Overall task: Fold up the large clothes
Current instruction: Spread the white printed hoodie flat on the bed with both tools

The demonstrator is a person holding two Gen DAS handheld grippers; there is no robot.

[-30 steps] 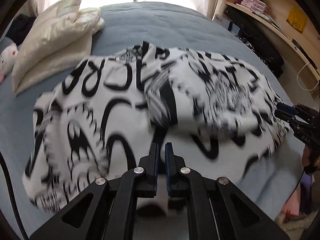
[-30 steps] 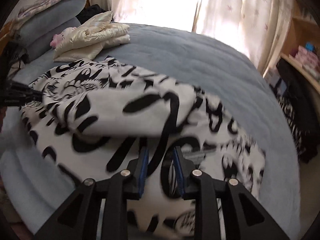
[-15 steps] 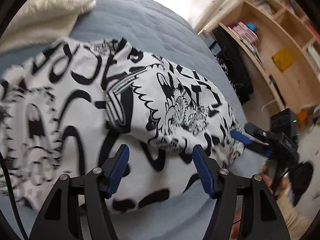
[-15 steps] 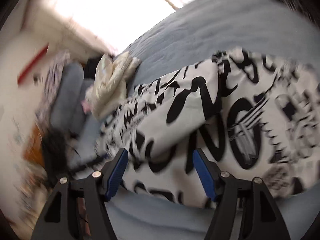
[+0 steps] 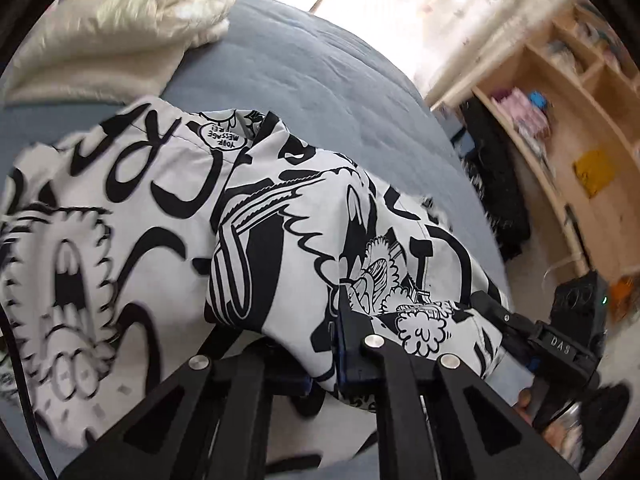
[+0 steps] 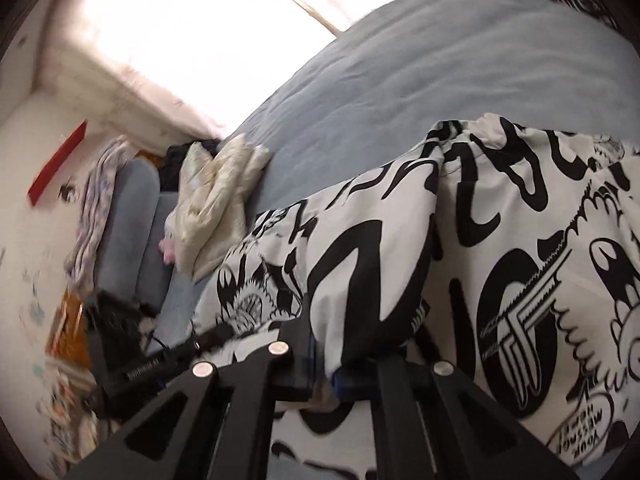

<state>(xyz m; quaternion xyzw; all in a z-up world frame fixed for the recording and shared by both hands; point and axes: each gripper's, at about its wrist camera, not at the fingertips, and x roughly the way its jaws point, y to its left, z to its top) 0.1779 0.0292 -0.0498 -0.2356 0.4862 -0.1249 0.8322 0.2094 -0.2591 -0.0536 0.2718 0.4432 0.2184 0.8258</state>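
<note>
A large white garment with black cartoon print (image 5: pixel 280 216) lies partly folded on a blue-grey bed (image 5: pixel 320 80). My left gripper (image 5: pixel 324 376) is shut on the near edge of a folded-over flap of the garment. My right gripper (image 6: pixel 322 376) is shut on another part of the same garment's (image 6: pixel 500 264) near edge, with cloth draped over its jaws. The right gripper also shows at the right of the left wrist view (image 5: pixel 560 344). The left gripper shows at the lower left of the right wrist view (image 6: pixel 160 360).
A cream folded blanket (image 5: pixel 112 32) lies at the bed's far left. Grey pillows (image 6: pixel 132 216) and a pink plush (image 6: pixel 168 248) sit beside it. Wooden shelves (image 5: pixel 560 100) with dark clothes hanging stand to the right. Curtains cover a bright window (image 6: pixel 192 20).
Both grippers were open half a second ago and have now closed on the garment's near edge. A second ago both were shut on cloth, then released.
</note>
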